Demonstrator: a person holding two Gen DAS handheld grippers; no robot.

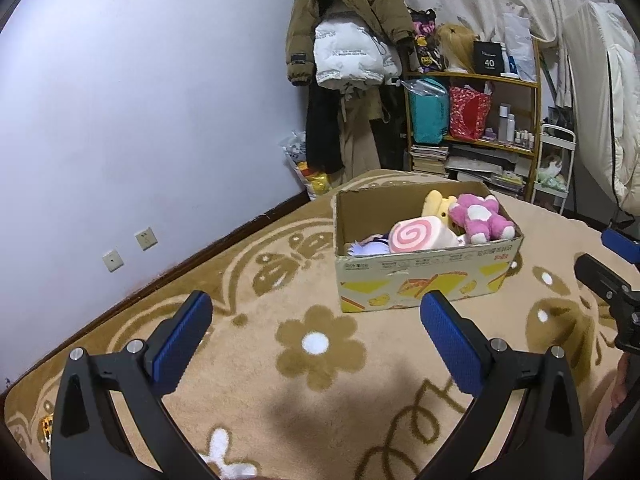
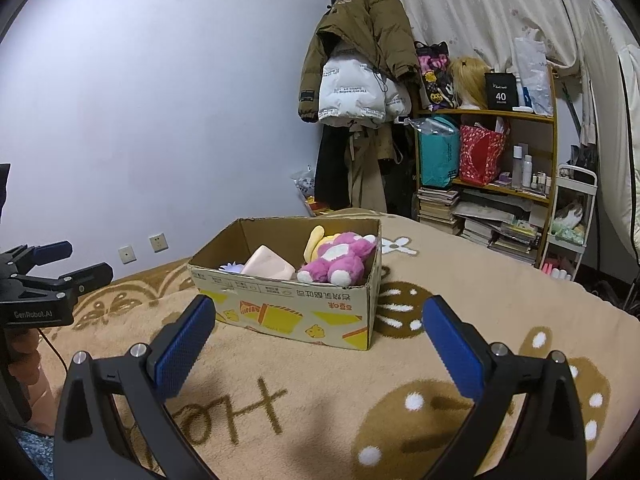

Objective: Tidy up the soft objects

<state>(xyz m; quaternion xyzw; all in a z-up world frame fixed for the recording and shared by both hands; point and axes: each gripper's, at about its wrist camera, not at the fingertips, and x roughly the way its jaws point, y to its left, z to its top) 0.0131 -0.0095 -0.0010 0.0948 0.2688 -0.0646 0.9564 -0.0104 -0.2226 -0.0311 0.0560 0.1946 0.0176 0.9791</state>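
Note:
A cardboard box [image 1: 420, 280] stands on the tan blanket [image 1: 320, 380]. In it lie a pink plush bear [image 1: 482, 216], a yellow plush [image 1: 438, 204], a pink swirl roll cushion [image 1: 416, 236] and a pale purple soft item [image 1: 368, 247]. My left gripper [image 1: 316, 320] is open and empty, hovering short of the box. My right gripper [image 2: 318, 322] is open and empty, near the box [image 2: 292, 304] front; the bear [image 2: 336, 258] and cushion [image 2: 268, 266] show inside. Each gripper shows at the other view's edge, the right one [image 1: 608, 276] and the left one [image 2: 52, 268].
A purple wall with sockets [image 1: 146, 238] runs along the left. Coats [image 1: 352, 40] hang at the back. A wooden shelf [image 1: 476, 120] holds bags, books and bottles. A white cart [image 2: 572, 220] stands at the right.

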